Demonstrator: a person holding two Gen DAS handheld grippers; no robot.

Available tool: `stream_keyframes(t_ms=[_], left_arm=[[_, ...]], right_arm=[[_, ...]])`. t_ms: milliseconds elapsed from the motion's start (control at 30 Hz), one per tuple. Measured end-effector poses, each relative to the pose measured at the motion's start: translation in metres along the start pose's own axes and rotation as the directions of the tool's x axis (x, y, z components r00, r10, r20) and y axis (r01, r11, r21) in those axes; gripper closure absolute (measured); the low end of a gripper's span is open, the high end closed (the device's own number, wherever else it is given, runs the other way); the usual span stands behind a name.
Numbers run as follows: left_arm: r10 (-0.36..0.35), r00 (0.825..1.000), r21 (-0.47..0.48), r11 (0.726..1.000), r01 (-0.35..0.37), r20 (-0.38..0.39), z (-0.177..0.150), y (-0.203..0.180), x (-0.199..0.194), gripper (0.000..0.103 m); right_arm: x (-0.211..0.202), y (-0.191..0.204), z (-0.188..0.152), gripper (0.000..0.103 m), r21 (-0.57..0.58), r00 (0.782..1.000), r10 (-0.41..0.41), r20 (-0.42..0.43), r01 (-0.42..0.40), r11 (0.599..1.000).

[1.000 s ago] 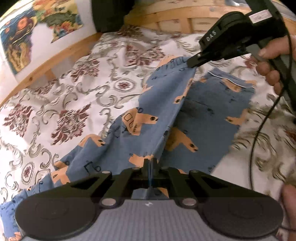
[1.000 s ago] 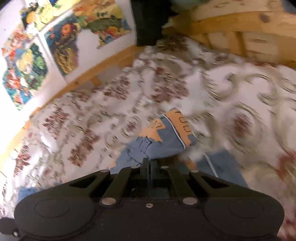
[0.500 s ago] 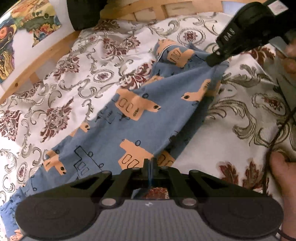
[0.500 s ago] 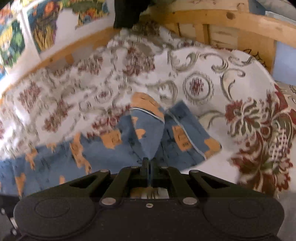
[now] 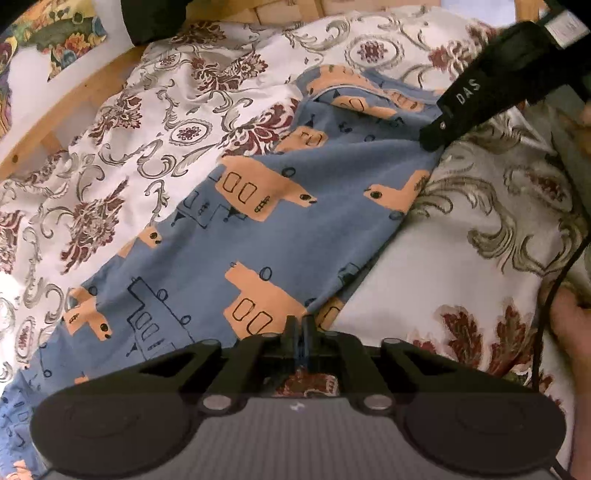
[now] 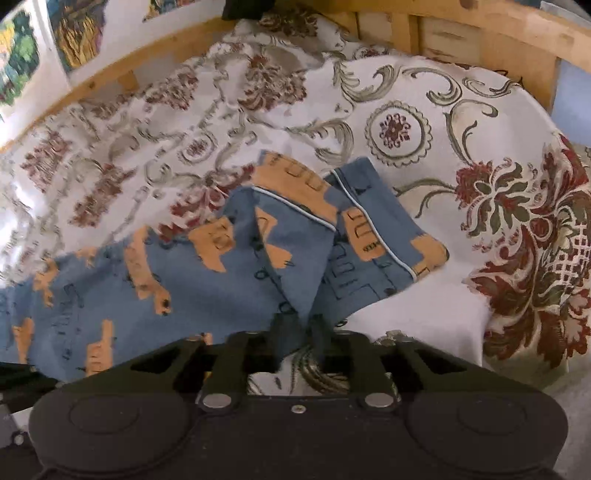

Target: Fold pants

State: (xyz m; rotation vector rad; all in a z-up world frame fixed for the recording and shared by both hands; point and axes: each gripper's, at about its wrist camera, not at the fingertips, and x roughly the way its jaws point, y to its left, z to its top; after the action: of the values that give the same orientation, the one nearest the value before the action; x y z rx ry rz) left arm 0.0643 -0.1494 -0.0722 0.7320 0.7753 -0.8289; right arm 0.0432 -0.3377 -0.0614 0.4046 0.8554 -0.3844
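lengthwise fold in hand: the pants (image 5: 280,229) lie on the bedspread (image 5: 461,266), blue with orange print, one leg brought over the other, cuffs at the far end near the wooden frame (image 6: 480,26). left gripper (image 5: 300,325) has its fingers pressed together on the near fabric edge. right gripper (image 6: 301,325) pinches the fabric edge further up toward the cuffs; from the left wrist view its tip sits right on the right-hand edge of the cloth. its fingers look slightly apart in the right wrist view, with blue cloth between them, so i read it as gripping, but possibly easing off. legs are not fully squared: in the right view the top cuff (image 6: 295,184) sits left of and overlapping the lower cuff (image 6: 388,236), and a diagonal crease runs from the right gripper up to the cuffs. judgement: first fold roughly laid, not tidy. next move calls for pulling both held points taut along the edge, setting the top leg down so cuffs match, releasing, then regripping for the crosswise fold. risk: letting go with slack leaves that diagonal ridge in.
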Motion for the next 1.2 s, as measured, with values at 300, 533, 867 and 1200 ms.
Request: stream_keyframes(t_ms=[300,533,867,1200], left_arm=[[-0.133,0.983,-0.272,0.948,0.164,0.130,0.030,0.066,-0.019,0.027],[-0.163,0.956,-0.474,0.840,0.263,0.242,0.107,0.107,0.011,0.000],[-0.397,0.913,-0.565,0.734,0.376,0.092,0.206,0.099,0.102,0.005],[-0.367,0.928,-0.583,0.768,0.264,-0.064,0.239,0.089,0.125,0.037]], right_arm=[[-0.042,-0.027,0.049,0.003,-0.117,0.970,0.235,-0.054,-0.240,0.964],[-0.017,-0.036,0.086,0.001,-0.553,0.963,0.217,-0.159,-0.269,0.789],[0.035,-0.071,0.101,0.033,-0.634,0.934,0.337,-0.119,-0.333,0.698],[0.055,-0.070,0.106,0.057,-0.618,0.901,0.393,-0.186,-0.418,0.666]])
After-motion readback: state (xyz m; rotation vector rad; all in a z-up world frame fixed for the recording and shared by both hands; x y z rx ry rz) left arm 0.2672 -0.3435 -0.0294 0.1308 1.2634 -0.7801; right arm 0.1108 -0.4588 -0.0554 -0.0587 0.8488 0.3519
